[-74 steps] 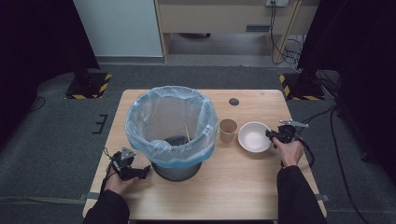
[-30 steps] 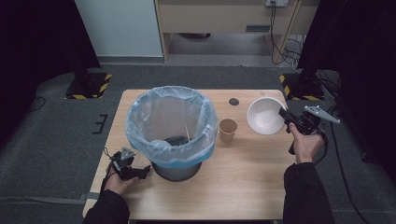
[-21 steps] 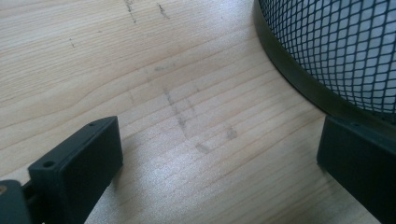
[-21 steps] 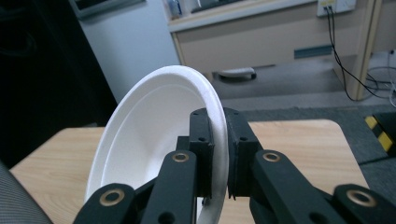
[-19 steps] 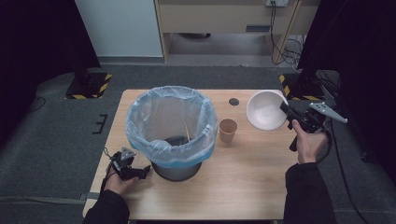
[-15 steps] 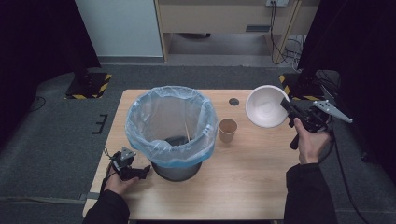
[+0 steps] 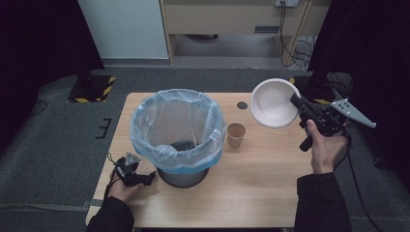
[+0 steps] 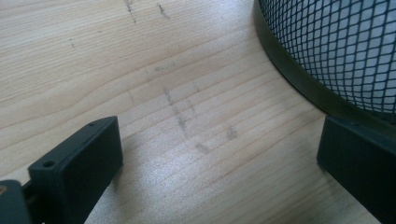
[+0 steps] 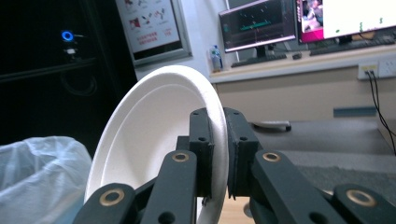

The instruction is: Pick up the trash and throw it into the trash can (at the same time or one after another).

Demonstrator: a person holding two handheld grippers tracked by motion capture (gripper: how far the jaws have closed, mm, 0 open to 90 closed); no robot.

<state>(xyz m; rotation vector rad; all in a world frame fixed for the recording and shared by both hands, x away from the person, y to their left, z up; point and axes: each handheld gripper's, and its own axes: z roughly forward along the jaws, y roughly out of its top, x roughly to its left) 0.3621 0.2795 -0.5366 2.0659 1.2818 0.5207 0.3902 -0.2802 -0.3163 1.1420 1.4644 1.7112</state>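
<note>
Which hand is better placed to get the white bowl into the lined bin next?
Right. The right gripper already clamps the white bowl by its rim, lifted and tilted toward the bin. The left gripper sits open at the bin's base.
</note>
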